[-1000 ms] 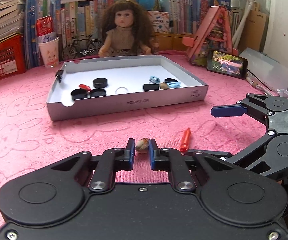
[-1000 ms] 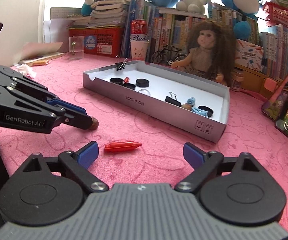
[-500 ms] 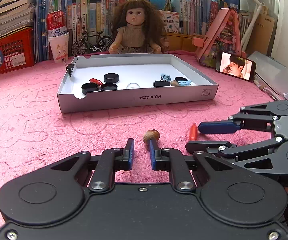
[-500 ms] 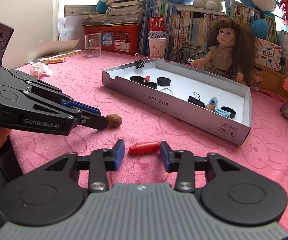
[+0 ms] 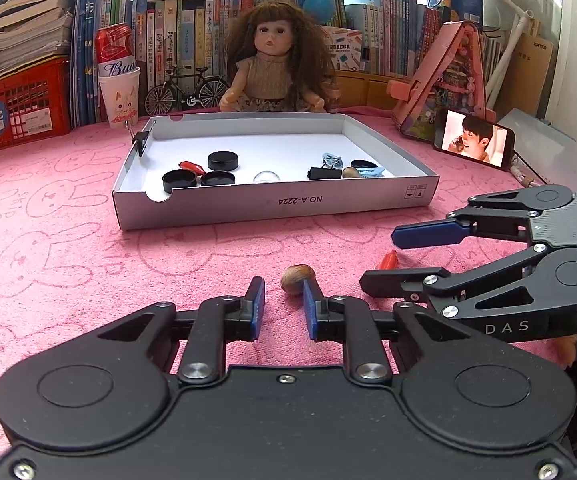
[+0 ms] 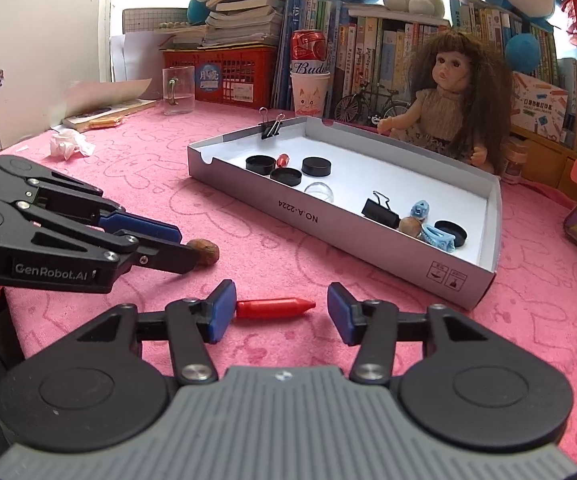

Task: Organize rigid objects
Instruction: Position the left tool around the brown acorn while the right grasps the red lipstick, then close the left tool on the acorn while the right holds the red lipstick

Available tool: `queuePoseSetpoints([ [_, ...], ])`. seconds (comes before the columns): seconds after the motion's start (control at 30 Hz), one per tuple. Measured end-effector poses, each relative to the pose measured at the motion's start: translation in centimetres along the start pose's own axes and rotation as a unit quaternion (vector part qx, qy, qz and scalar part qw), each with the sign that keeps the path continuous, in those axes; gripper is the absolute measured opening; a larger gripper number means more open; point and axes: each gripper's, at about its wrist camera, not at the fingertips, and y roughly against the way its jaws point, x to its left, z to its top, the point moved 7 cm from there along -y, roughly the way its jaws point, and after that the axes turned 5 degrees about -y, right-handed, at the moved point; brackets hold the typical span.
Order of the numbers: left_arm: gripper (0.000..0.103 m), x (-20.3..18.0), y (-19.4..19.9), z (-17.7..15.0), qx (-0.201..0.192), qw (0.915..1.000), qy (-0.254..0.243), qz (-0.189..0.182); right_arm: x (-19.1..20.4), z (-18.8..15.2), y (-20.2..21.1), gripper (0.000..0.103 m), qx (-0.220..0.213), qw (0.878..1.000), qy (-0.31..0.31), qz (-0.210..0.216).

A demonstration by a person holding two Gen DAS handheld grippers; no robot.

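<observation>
L gripper (image 5: 284, 292) jaws opening; brown nut (image 5: 297, 279) just past tips, maybe touching R pad.

Surface (image 6: 368, 320) covered in pink terry-like cloth, matt, rabbit outlines pressed in. Tray (image 6: 352, 232) looks like grey cardboard, white smooth inside. Red capsule (image 6: 274, 307) glossy plastic; nut (image 5: 297, 278) brown, dull, rough.

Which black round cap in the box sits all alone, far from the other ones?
The black cap in the box's right end, beside the blue clip. The other three caps cluster together at the left end, near the small red piece.
</observation>
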Motion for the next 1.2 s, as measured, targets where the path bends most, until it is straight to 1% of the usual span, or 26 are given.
queuePoseSetpoints([
  [0.07,0.019,0.0,-0.1,0.0,0.0,1.0,0.001,0.001,0.1,-0.2,-0.2,0.066,0.006,1.0,0.004,0.002],
  [0.13,0.02,0.1,-0.1,0.1,0.0,1.0,0.004,0.002,0.1,-0.3,-0.3,0.066,0.004,1.0,-0.006,-0.003],
  [0.17,0.02,0.1,-0.1,0.1,-0.001,1.0,0.006,0.003,0.1,-0.3,-0.2,0.059,0.002,1.0,-0.011,-0.004],
  [0.2,0.022,0.1,-0.1,0.1,-0.003,0.9999,0.009,0.004,0.2,-0.4,-0.1,0.054,-0.001,1.0,-0.017,-0.01],
  [0.23,0.024,0.1,-0.1,0.2,-0.005,0.9999,0.011,0.006,0.2,-0.4,0.0,0.054,-0.004,1.0,-0.022,-0.018],
  [0.27,0.026,0.1,-0.1,0.3,-0.008,0.9998,0.014,0.01,0.2,-0.5,0.0,0.052,-0.006,0.999,-0.03,-0.025],
  [0.33,0.035,0.1,-0.1,0.4,-0.016,0.9995,0.017,0.02,0.2,-0.6,0.3,0.05,-0.013,0.998,-0.048,-0.041],
  [0.5,0.043,-0.6,-0.1,0.7,-0.035,0.9978,0.019,0.054,0.0,-0.7,1.1,0.05,-0.037,0.989,-0.088,-0.11],
  [0.6,0.043,-0.9,-0.4,0.5,-0.035,0.9965,0.025,0.071,-0.3,-0.9,1.3,0.05,-0.049,0.982,-0.103,-0.149],
  [0.7,0.043,-1.1,-0.8,0.3,-0.031,0.9955,0.034,0.083,-0.5,-1.0,1.4,0.05,-0.057,0.977,-0.114,-0.174],
  [0.9,0.041,-1.2,-1.4,0.2,-0.031,0.9942,0.045,0.093,-0.7,-1.2,1.7,0.05,-0.064,0.97,-0.125,-0.199],
  [1.07,0.04,-1.3,-1.8,0.4,-0.031,0.9937,0.048,0.096,-1.1,-1.4,1.6,0.05,-0.058,0.965,-0.137,-0.215],
  [1.2,0.04,-1.3,-1.8,0.3,-0.032,0.9934,0.05,0.098,-0.9,-1.4,1.5,0.05,-0.059,0.966,-0.128,-0.218],
])
